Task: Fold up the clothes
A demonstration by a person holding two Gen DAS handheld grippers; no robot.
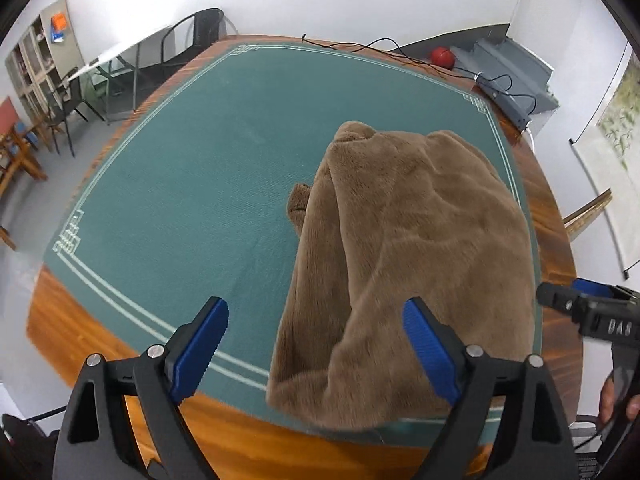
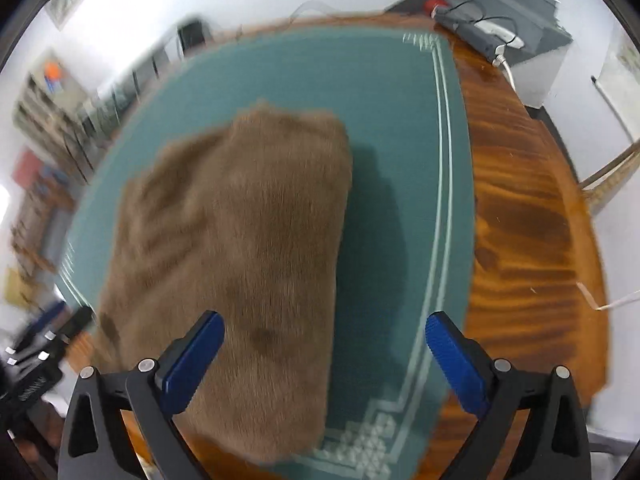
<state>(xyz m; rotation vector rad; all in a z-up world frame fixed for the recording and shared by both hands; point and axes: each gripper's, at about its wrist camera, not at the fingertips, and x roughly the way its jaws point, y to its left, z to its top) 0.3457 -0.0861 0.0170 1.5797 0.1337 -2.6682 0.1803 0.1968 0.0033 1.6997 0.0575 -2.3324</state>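
Observation:
A brown fleecy garment [image 1: 404, 264] lies folded in a thick bundle on the green table mat [image 1: 192, 184], near the mat's front right corner. My left gripper [image 1: 316, 320] hangs open above the garment's near left edge, nothing between its blue pads [image 1: 200, 348]. In the blurred right wrist view the same garment [image 2: 236, 264] fills the middle of the mat [image 2: 392, 128]. My right gripper [image 2: 324, 336] is open above the garment's right edge, its pads apart from the cloth. The right gripper [image 1: 592, 312] also shows at the right edge of the left wrist view.
The wooden table [image 1: 552, 216] extends past the mat on all sides. Cables [image 1: 404, 52] and a grey power strip [image 1: 508, 104] lie at the far right of the table. Chairs [image 1: 64, 104], a glass table and shelves stand at the left. A red ball [image 1: 442, 57] lies on the floor.

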